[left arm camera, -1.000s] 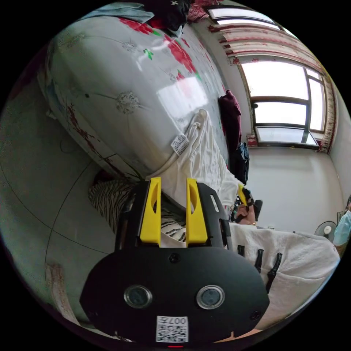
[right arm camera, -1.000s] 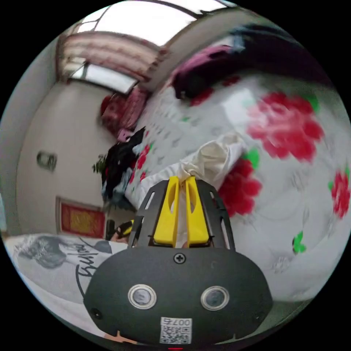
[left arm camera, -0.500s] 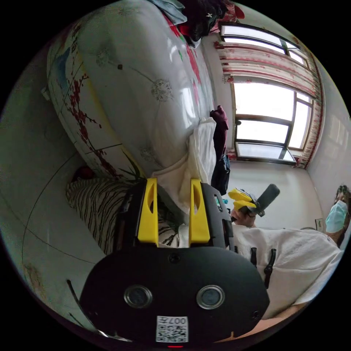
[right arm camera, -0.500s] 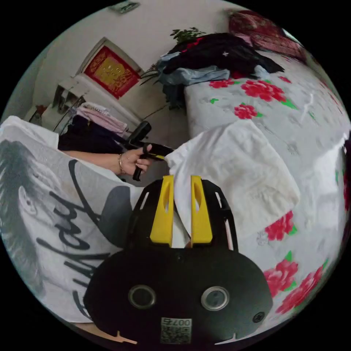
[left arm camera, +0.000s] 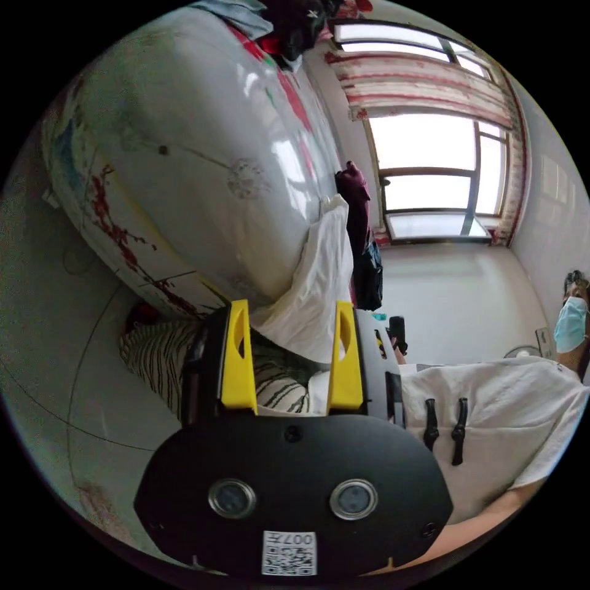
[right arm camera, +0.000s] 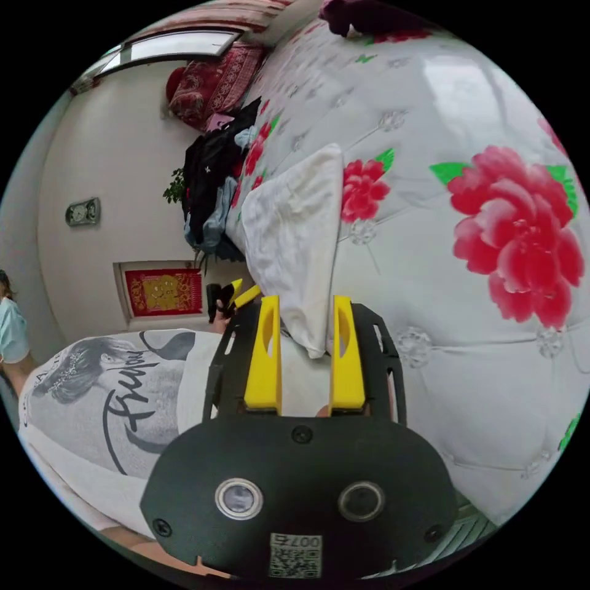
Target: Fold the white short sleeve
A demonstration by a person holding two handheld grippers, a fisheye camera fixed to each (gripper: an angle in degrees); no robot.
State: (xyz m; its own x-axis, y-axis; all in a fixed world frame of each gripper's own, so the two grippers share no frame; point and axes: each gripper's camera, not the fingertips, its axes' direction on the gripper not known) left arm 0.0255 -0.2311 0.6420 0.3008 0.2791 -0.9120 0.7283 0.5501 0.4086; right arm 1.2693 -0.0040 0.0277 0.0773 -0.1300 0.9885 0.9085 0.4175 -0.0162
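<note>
Flowered bed [right arm camera: 430, 276] under white short sleeve [right arm camera: 295, 239]

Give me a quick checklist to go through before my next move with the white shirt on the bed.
1. Left gripper open, nothing between its fingers: ok.
2. Right gripper open, free of cloth: ok.
3. White shirt resting on the flowered bed: ok.
4. Shirt folded into a compact shape: ok from the right gripper view; layers underneath cannot tell.
5. Shirt fully on the bed: not ok, one end droops over the edge.
</note>
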